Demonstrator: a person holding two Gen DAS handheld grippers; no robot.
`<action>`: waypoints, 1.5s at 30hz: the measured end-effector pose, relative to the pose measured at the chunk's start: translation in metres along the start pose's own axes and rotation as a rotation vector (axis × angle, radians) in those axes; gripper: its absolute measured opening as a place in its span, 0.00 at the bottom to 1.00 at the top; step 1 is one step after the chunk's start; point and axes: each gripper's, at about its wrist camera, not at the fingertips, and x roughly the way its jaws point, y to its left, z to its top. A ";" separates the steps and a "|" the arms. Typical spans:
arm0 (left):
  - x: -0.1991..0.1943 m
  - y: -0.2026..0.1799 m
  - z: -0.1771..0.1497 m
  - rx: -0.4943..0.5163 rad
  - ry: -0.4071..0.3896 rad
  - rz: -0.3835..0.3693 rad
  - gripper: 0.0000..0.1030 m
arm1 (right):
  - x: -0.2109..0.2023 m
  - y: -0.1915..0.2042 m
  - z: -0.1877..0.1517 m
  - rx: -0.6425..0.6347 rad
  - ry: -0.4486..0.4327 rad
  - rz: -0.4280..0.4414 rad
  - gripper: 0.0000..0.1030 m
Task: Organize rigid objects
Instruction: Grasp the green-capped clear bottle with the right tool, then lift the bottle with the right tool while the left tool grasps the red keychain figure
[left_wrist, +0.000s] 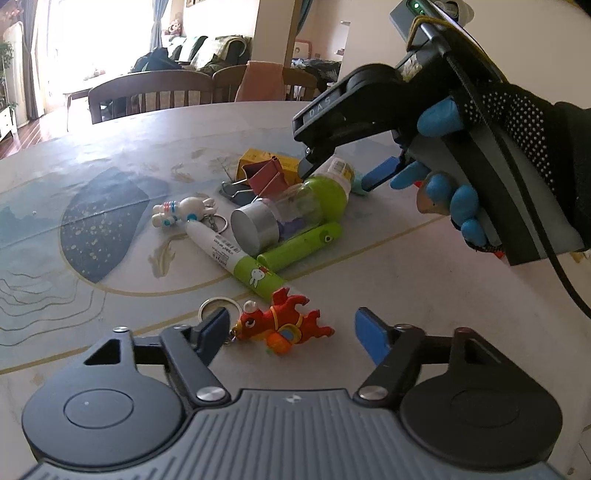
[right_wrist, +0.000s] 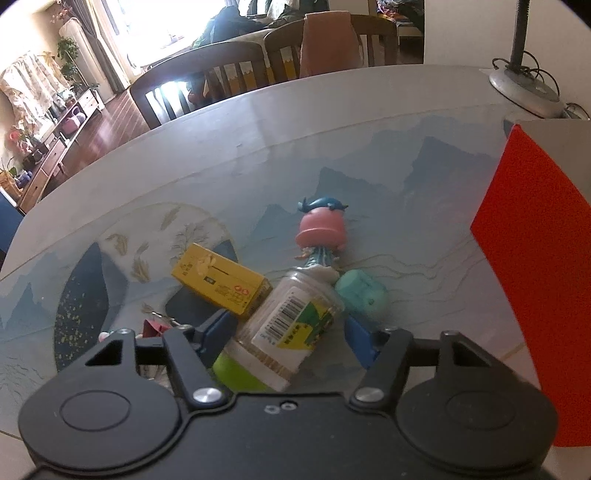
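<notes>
Both tongs are mid-pickup: right gripper (right_wrist: 286, 332) looks clamped around the clear bottle (right_wrist: 291, 321) in the pile, left gripper (left_wrist: 291, 332) is spread around the red horse keychain (left_wrist: 284, 325), not touching yet. Closing and lifting is probably needed next.

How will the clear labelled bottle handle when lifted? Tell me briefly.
The bottle is probably stiff and light, since it looks like thin clear plastic. Its round body lies on its side, so it is likely to roll if nudged. The smooth label may slip.
</notes>
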 end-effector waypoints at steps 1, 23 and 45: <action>0.000 0.000 -0.001 -0.003 0.001 0.001 0.69 | 0.000 0.000 0.000 0.004 0.000 0.006 0.61; -0.003 -0.010 0.003 0.022 0.015 0.035 0.44 | -0.036 -0.033 -0.018 0.026 0.012 0.115 0.34; -0.018 -0.010 -0.003 0.100 0.026 0.008 0.64 | -0.047 -0.044 -0.030 -0.046 0.055 0.161 0.67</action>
